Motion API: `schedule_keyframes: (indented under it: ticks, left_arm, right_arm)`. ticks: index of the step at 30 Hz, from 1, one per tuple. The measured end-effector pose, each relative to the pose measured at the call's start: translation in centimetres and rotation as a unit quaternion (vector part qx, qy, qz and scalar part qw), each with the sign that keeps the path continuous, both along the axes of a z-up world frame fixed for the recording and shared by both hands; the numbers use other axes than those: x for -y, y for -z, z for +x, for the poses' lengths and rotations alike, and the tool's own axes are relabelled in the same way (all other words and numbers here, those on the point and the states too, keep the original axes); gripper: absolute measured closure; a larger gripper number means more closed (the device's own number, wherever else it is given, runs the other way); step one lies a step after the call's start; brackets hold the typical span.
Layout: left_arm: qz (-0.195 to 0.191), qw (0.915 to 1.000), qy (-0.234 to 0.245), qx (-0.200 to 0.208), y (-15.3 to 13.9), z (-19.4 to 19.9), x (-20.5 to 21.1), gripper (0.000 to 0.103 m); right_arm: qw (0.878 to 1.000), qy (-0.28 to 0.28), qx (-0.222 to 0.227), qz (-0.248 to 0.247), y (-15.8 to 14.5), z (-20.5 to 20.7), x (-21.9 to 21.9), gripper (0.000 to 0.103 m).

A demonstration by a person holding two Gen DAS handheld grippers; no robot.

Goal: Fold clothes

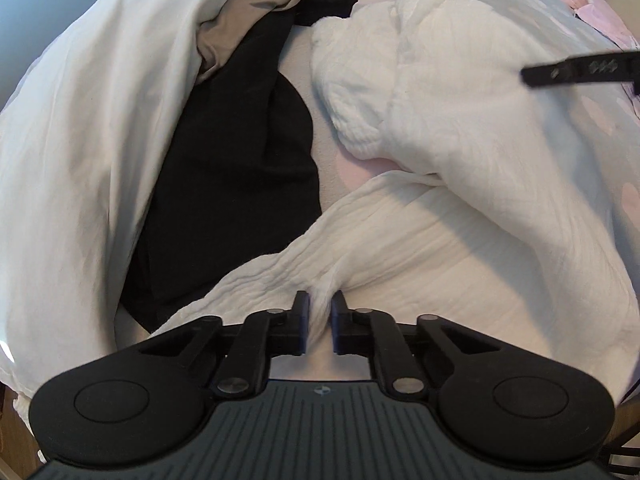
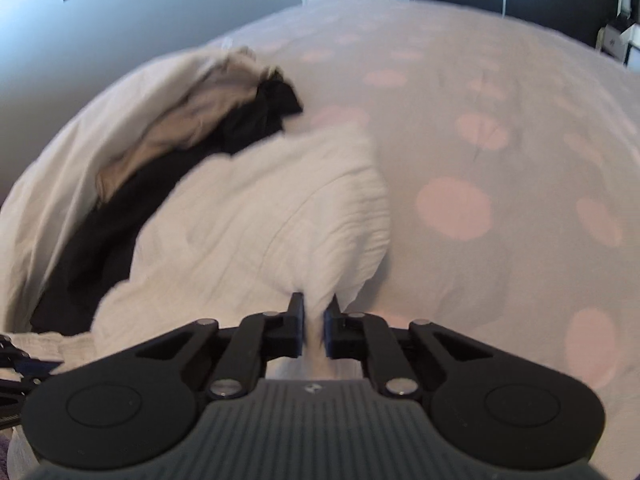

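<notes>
White crinkled garment pinched by both down-tilted grippers' closed fingers.

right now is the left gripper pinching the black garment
No, the left gripper is shut on a fold of the white crinkled garment, while the black garment lies untouched beside it.

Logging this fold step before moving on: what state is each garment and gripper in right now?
Left gripper: shut on the crinkled white garment's edge.
Right gripper: shut on another bunch of that garment.
Crinkled white garment: rumpled, unfolded, pinched at two spots.
Black garment: crumpled, unfolded, untouched.
Taupe garment: bunched on top of the black one.
Plain white cloth: loose, unfolded.
Pink-spotted bedsheet: spread flat.
</notes>
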State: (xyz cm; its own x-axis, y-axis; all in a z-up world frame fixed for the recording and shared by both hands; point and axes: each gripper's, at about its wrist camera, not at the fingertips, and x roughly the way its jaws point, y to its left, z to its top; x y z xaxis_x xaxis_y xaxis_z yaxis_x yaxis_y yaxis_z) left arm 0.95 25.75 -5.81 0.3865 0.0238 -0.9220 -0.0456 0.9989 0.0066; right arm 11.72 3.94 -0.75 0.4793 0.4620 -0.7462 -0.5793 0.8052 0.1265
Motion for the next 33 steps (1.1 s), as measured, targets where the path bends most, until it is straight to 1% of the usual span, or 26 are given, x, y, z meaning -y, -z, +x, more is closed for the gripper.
schedule_keyframes:
  ticks: [2, 4, 6, 9, 11, 12, 14, 16, 17, 18, 19, 22, 24, 25, 26, 28, 29, 31, 32, 33]
  left_arm:
    - [-0.003, 0.9999, 0.005, 0.010, -0.5, -0.2, 0.4, 0.100]
    - [-0.012, 0.9994, 0.015, 0.029, -1.7, -0.3, 1.1, 0.100]
    - [-0.017, 0.9981, 0.034, 0.049, -3.1, -0.4, 2.4, 0.100]
    - [-0.036, 0.9934, 0.070, 0.084, -5.2, -0.4, 5.0, 0.101]
    - [-0.057, 0.9876, 0.094, 0.112, -6.7, -0.2, 7.2, 0.101]
    - [-0.066, 0.9838, 0.112, 0.124, -7.4, 0.5, 8.9, 0.101]
    - [-0.077, 0.9753, 0.149, 0.143, -8.7, 1.0, 12.2, 0.101]
    - [-0.074, 0.9668, 0.187, 0.158, -9.6, 1.4, 15.2, 0.101]
    - [-0.066, 0.9632, 0.205, 0.161, -9.7, 1.5, 17.0, 0.101]
    - [-0.057, 0.9593, 0.222, 0.165, -9.8, 1.6, 18.7, 0.101]
    - [-0.052, 0.9570, 0.236, 0.161, -9.5, 1.8, 20.1, 0.101]
    - [-0.028, 0.9554, 0.261, 0.135, -7.9, 2.6, 23.1, 0.101]
    - [-0.002, 0.9553, 0.269, 0.123, -6.5, 3.0, 23.9, 0.100]
    - [0.005, 0.9555, 0.270, 0.119, -6.1, 3.0, 24.1, 0.099]
    - [0.008, 0.9562, 0.268, 0.117, -6.0, 2.8, 24.1, 0.096]
    - [0.014, 0.9577, 0.262, 0.118, -6.0, 2.5, 23.8, 0.080]
    - [0.019, 0.9579, 0.258, 0.124, -6.2, 2.2, 23.6, 0.077]
    - [0.031, 0.9580, 0.253, 0.131, -6.6, 1.3, 23.1, 0.065]
    - [0.035, 0.9580, 0.252, 0.132, -6.8, 0.8, 22.9, 0.062]
    - [0.036, 0.9582, 0.253, 0.128, -6.7, 0.3, 22.6, 0.062]
  right_arm:
    - [1.000, 0.020, 0.023, -0.003, -2.0, -0.2, 2.2, 0.093]
    - [0.998, 0.044, 0.046, -0.010, -3.8, -0.6, 5.2, 0.093]
    - [0.995, 0.069, 0.063, -0.020, -5.4, -1.1, 8.9, 0.093]
    - [0.990, 0.113, 0.079, -0.031, -7.4, -2.0, 14.7, 0.093]
    - [0.982, 0.148, 0.107, -0.050, -8.9, -3.1, 18.8, 0.093]
    - [0.978, 0.164, 0.118, -0.057, -9.6, -3.7, 20.7, 0.093]
    - [0.971, 0.196, 0.123, -0.064, -10.9, -4.5, 24.6, 0.093]
    - [0.964, 0.225, 0.122, -0.069, -12.1, -5.3, 28.6, 0.093]
    - [0.963, 0.236, 0.115, -0.067, -12.3, -5.7, 30.3, 0.093]
    - [0.961, 0.246, 0.107, -0.065, -12.4, -6.1, 31.8, 0.093]
    - [0.960, 0.252, 0.098, -0.065, -12.3, -6.5, 33.0, 0.093]
    - [0.961, 0.255, 0.078, -0.076, -10.5, -7.5, 35.1, 0.093]
    - [0.962, 0.255, 0.063, -0.075, -8.6, -7.6, 35.7, 0.093]
    - [0.962, 0.256, 0.054, -0.074, -7.7, -7.5, 36.0, 0.093]
    - [0.962, 0.258, 0.046, -0.073, -6.8, -7.4, 36.3, 0.092]
    - [0.963, 0.260, 0.029, -0.070, -5.0, -7.2, 37.0, 0.089]
    - [0.963, 0.262, 0.023, -0.066, -4.5, -7.0, 37.3, 0.085]
    - [0.962, 0.266, 0.016, -0.064, -4.2, -6.8, 38.0, 0.072]
    - [0.961, 0.268, 0.017, -0.062, -4.3, -6.7, 38.4, 0.060]
    - [0.962, 0.267, 0.021, -0.058, -4.6, -6.6, 38.7, 0.055]
